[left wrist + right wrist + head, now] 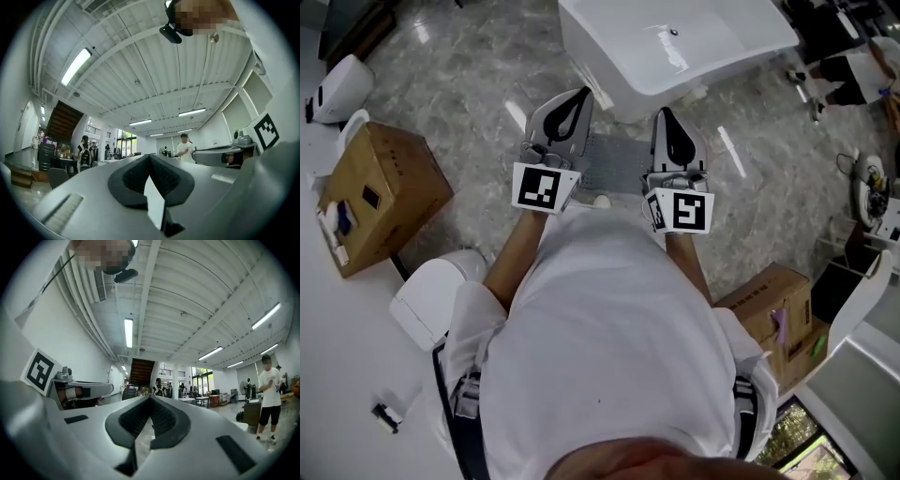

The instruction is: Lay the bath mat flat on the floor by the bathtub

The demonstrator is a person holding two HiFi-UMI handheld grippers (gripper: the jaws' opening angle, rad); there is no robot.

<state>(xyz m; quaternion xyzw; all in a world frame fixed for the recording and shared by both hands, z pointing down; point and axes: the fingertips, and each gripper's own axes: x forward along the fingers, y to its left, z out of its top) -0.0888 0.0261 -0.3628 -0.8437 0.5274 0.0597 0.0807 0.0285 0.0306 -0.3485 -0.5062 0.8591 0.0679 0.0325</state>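
Note:
A grey ribbed bath mat lies on the marble floor just in front of the white bathtub. The two grippers held above it hide its sides. My left gripper is over the mat's left edge and my right gripper over its right edge. Both point away from me and slightly upward, so the gripper views show ceiling and hall. The left gripper has its jaws shut, with nothing seen held. The right gripper is shut the same way, with no cloth between its pads.
A cardboard box stands at the left and a white toilet-like unit near my left side. More boxes sit at the right, with cables and gear beyond. People stand far off in both gripper views.

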